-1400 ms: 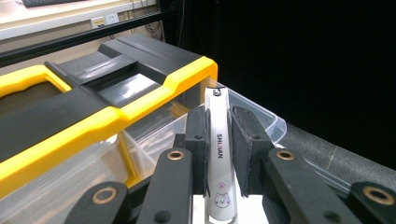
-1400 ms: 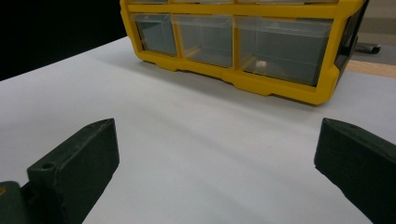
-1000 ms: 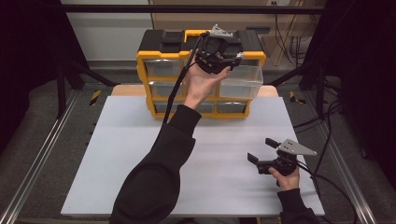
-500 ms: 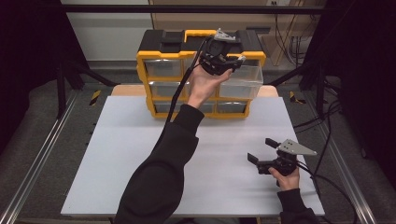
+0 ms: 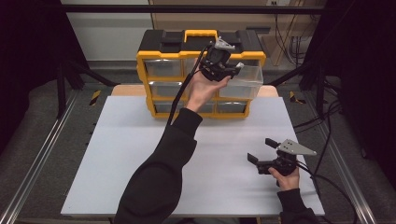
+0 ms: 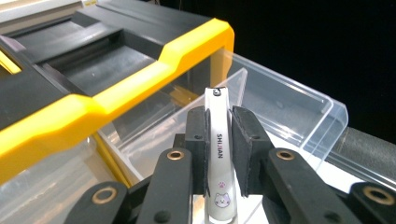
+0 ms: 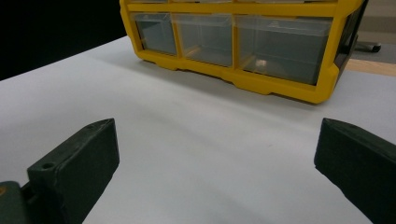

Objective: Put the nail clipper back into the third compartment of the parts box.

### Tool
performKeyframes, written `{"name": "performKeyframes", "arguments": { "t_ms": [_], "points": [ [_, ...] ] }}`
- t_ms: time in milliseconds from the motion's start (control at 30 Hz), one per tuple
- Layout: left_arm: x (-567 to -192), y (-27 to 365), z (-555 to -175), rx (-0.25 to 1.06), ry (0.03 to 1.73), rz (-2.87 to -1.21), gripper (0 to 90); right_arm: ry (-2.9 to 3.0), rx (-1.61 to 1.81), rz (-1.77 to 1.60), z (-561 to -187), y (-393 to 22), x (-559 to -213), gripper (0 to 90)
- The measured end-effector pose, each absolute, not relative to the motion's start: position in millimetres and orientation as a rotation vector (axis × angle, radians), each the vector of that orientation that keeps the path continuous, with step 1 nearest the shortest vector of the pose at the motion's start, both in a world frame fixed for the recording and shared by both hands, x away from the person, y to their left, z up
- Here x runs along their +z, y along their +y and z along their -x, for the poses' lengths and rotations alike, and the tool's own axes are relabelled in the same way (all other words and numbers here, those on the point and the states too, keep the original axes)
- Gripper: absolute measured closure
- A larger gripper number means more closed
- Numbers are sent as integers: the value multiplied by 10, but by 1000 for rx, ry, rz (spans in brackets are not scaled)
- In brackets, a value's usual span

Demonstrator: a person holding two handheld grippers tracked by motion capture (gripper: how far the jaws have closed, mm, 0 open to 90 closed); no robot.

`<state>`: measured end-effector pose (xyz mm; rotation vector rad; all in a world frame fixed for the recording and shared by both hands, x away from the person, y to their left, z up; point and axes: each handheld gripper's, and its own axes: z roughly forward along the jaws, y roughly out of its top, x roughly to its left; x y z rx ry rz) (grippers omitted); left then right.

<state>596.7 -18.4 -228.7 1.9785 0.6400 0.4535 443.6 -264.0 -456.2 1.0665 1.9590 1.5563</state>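
Observation:
A yellow and black drawer cabinet [image 5: 163,46] stands at the back of the white table. Its top right clear drawer [image 5: 245,81] is pulled out. My left gripper [image 5: 236,69] hovers over that open drawer [image 6: 289,107], shut on a white nail clipper [image 6: 218,154] that stands between the pads, its tip above the drawer's inside. My right gripper [image 5: 262,150] rests low at the table's front right, held by a hand, jaws wide open with nothing between them. From the right gripper view the cabinet's bottom row of drawers [image 7: 275,42] lies ahead.
The white table top [image 5: 116,158] stretches bare in front of the cabinet [image 7: 243,81]. Metal rails run along both sides of the table. Cables hang at the right [image 5: 322,116]. The person's dark sleeve [image 5: 159,172] crosses the table's middle.
The left gripper with the clipper has shifted slightly right and forward, over the open drawer. The right gripper has stayed still.

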Motion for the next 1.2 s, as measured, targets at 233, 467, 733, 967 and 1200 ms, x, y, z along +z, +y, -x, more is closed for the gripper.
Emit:
{"name": "performKeyframes", "arguments": {
  "t_ms": [233,467,733,967,1200],
  "points": [
    [-2353,-175,-5988,439,632,-2007,768,1963,1555,-1067,-4438,-2637,-4565,7],
    [-2325,-101,-5956,449,627,-1969,695,1965,1552,-1067,-4440,-2636,-4567,7],
    [-2230,90,-5806,484,592,-1905,554,1962,1553,-1069,-4441,-2642,-4566,6],
    [-2250,362,-5652,508,560,-1867,392,1963,1553,-1065,-4444,-2643,-4566,5],
    [-2323,668,-5504,529,567,-1850,262,1965,1546,-1067,-4444,-2642,-4568,5]
  ]
}}
